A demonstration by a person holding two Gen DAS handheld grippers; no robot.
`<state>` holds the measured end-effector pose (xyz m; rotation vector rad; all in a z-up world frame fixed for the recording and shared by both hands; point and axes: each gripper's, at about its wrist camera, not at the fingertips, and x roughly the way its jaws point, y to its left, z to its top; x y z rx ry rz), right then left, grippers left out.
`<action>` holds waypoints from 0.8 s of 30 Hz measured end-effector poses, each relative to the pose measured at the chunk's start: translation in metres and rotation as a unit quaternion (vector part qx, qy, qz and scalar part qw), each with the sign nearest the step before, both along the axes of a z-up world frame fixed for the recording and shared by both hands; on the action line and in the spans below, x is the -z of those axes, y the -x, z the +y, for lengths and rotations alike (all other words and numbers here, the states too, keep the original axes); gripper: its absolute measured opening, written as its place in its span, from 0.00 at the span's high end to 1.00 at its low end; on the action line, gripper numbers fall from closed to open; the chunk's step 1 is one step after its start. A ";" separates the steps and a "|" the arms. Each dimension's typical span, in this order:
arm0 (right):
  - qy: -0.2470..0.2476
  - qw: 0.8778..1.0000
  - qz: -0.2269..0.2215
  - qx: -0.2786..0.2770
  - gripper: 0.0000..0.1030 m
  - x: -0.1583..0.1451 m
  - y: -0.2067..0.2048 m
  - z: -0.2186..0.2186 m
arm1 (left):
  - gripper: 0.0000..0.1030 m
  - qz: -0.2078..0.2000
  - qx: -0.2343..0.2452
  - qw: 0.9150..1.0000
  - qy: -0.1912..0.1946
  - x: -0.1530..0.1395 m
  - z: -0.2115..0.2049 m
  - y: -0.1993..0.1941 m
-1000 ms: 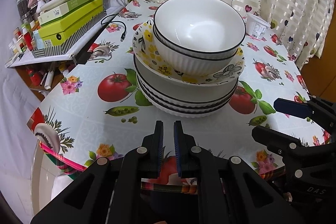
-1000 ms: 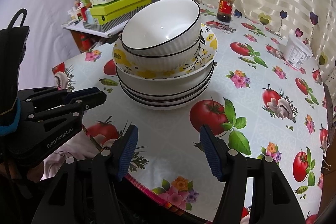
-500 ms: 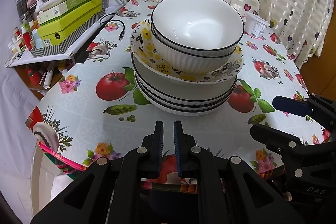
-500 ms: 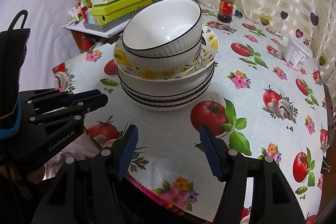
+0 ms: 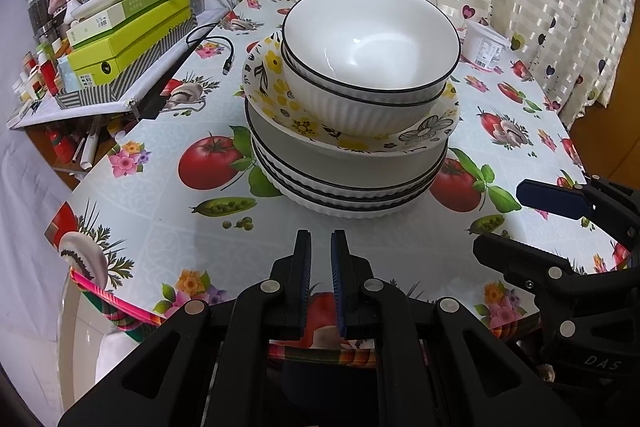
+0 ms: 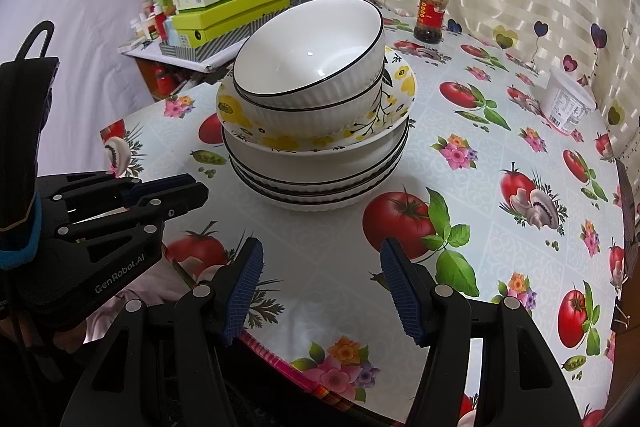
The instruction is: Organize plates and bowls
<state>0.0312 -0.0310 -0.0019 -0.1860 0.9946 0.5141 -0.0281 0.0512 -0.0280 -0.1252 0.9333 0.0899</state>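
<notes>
Seemingly finished — white bowls [image 5: 370,39] nest atop a floral plate [image 5: 280,95] and ribbed plates [image 5: 344,195] mid-bench; left gripper [image 5: 320,259] fingers nearly closed, right gripper [image 6: 320,275] fingers wide — both empty.

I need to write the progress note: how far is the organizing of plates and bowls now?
Done, as it looks: two white bowls sit nested on the flowered plate, on white deep plates, one stack on the table. In hand: nothing; the left tongs are shut and empty, the right tongs open and empty, both short of the stack. Left: no loose dish shows; where the stack should go, I cannot tell.
</notes>
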 end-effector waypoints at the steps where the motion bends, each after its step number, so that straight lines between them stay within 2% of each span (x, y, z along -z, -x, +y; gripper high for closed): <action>1: 0.000 1.000 0.000 0.000 0.40 0.000 0.000 0.000 | 0.90 0.000 0.000 1.000 0.001 0.000 0.000 0.000; 24: 0.000 1.000 0.000 0.000 0.40 0.000 -0.001 0.000 | 0.90 0.002 0.003 1.000 0.001 -0.001 0.000 -0.002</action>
